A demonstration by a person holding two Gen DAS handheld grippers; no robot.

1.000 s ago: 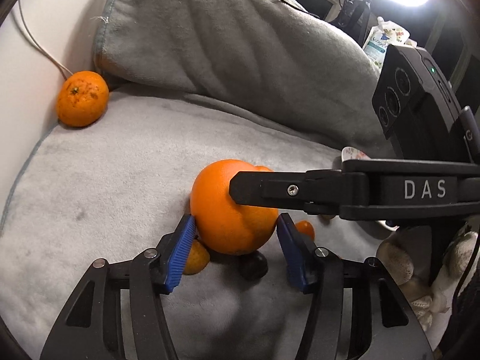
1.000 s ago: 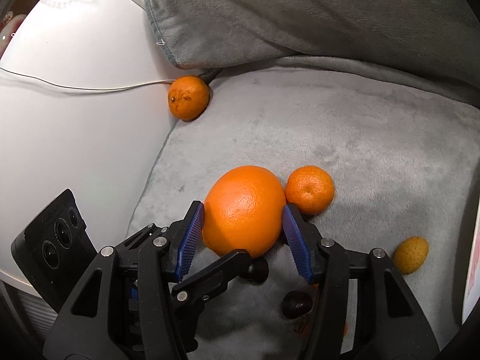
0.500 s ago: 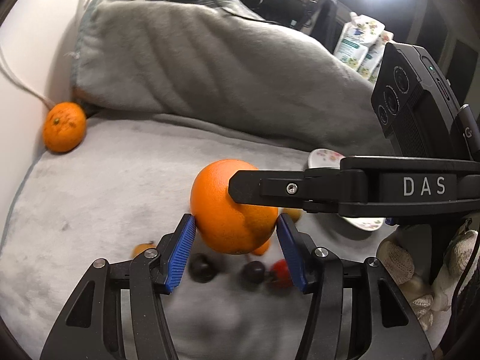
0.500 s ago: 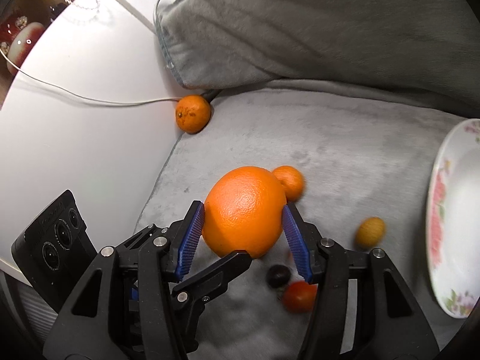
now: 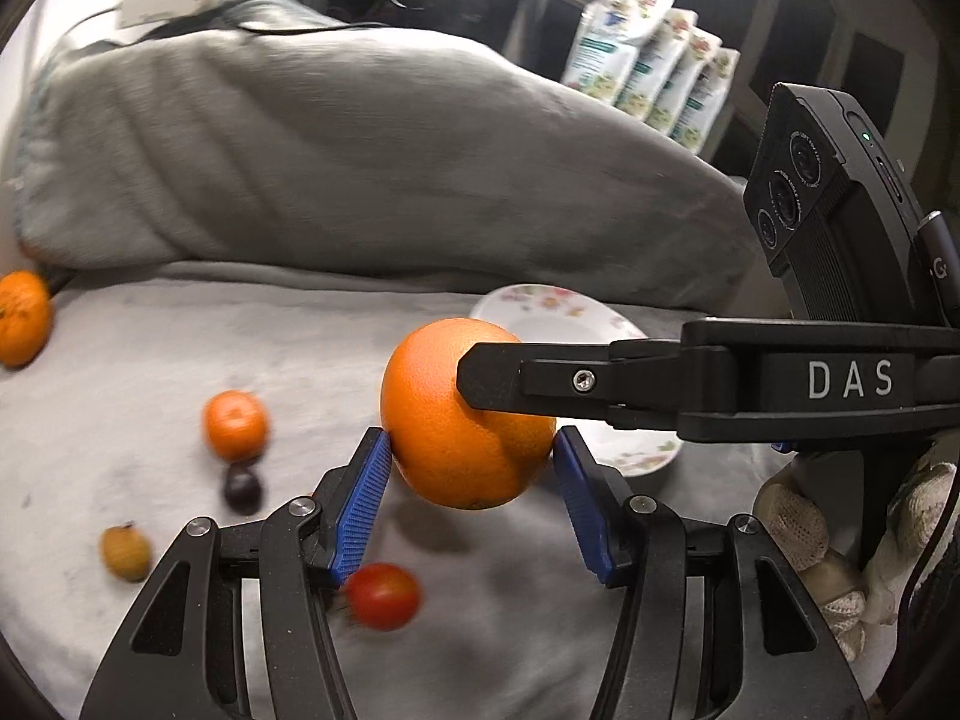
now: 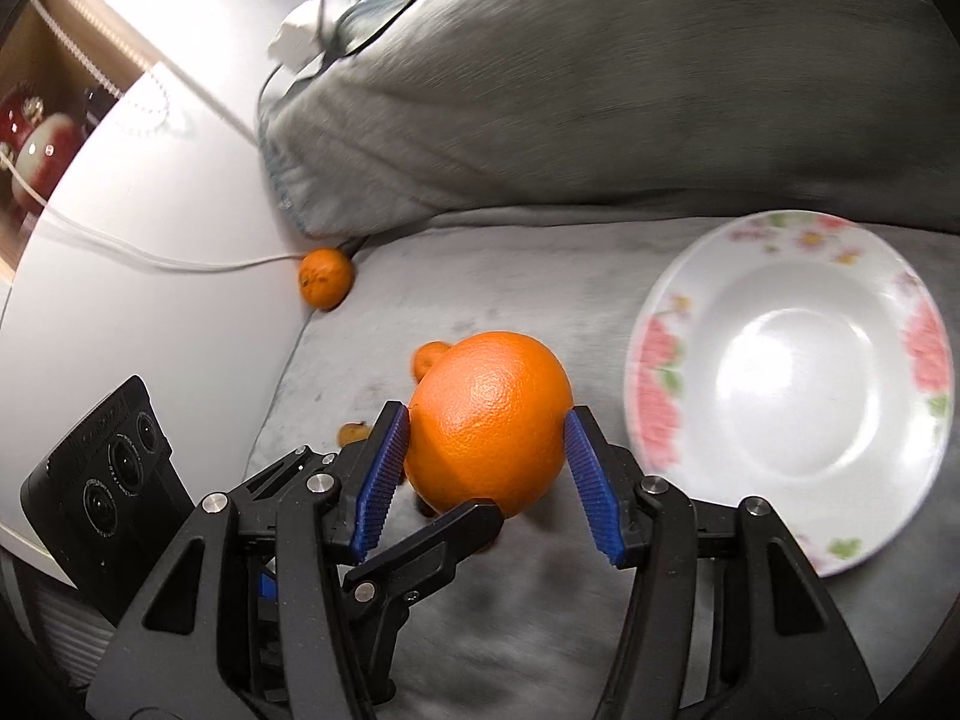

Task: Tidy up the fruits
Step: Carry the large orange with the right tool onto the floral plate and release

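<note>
Right wrist view shows the right gripper [image 6: 486, 468] with its blue ribbed pads clamped on a large round orange [image 6: 489, 420], lifted above the grey plush blanket [image 6: 540, 252] beside a white floral-rimmed plate [image 6: 786, 384]. Left wrist view shows the left gripper [image 5: 468, 498] half-open around that same orange [image 5: 465, 414]; its pads sit at the fruit's sides, though whether they press I cannot tell.

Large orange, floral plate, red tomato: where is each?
large orange [image 6: 489, 420]: right wrist view, front peel.
floral plate [image 6: 657, 414]: right wrist view, left rim.
red tomato [image 5: 384, 595]: left wrist view, centre.
</note>
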